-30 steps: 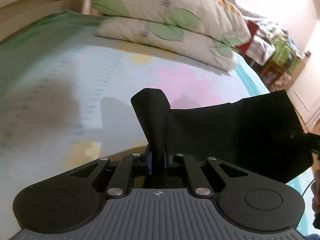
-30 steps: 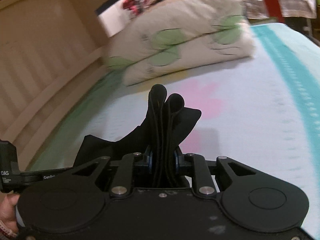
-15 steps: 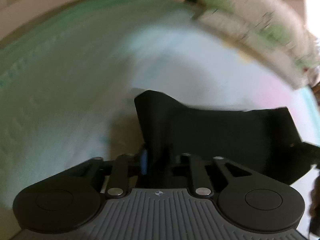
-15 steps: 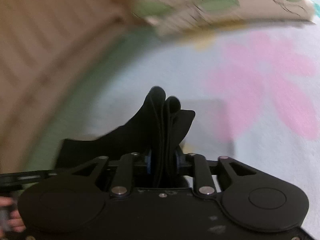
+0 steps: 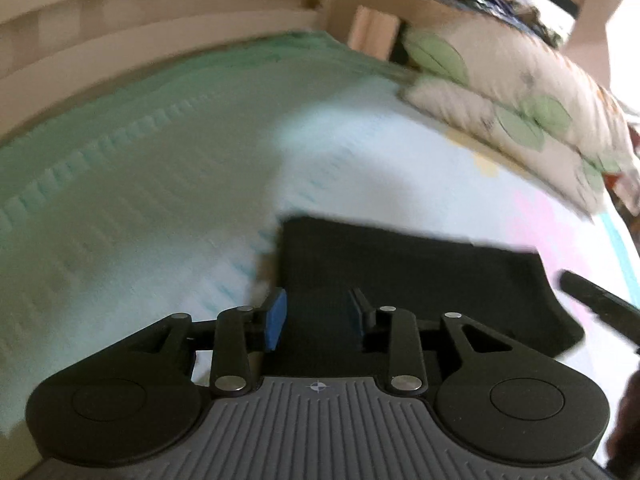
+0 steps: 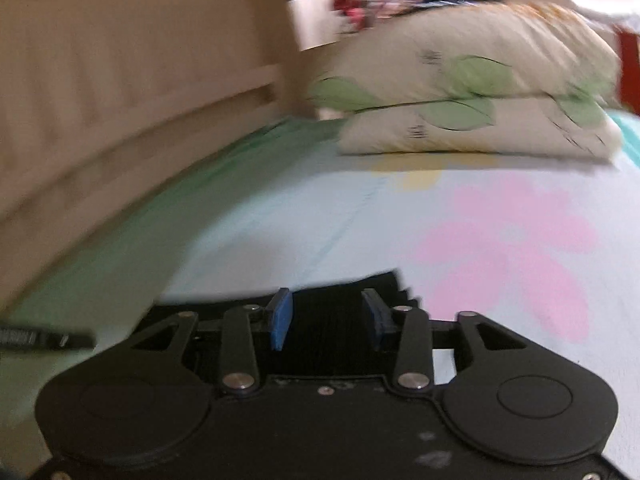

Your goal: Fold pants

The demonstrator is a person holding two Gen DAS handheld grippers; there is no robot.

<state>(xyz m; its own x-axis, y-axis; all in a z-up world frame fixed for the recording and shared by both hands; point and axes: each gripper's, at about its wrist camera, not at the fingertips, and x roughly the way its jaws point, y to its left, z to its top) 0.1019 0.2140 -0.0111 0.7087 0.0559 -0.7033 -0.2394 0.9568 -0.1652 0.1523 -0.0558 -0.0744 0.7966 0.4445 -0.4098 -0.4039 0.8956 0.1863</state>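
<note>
The black pants point(image 5: 420, 276) lie flat and folded on the bed sheet point(image 5: 140, 208). My left gripper point(image 5: 316, 316) is open just above their near left corner, with blue pads point(image 5: 276, 316) spread apart. My right gripper point(image 6: 328, 320) is open too, over the pants' right edge point(image 6: 352, 292), where stacked folded layers show. Neither gripper holds cloth. The right gripper's tip shows at the right edge of the left wrist view point(image 5: 596, 300).
Two stacked leaf-print pillows point(image 6: 472, 96) lie at the head of the bed. A wooden bed frame point(image 5: 140, 20) runs along the left. The sheet has a pink flower print point(image 6: 516, 248) to the right of the pants.
Both grippers were shut on raised folds of the pants. They lowered the cloth onto the bed and opened, so the pants now lie flat.
</note>
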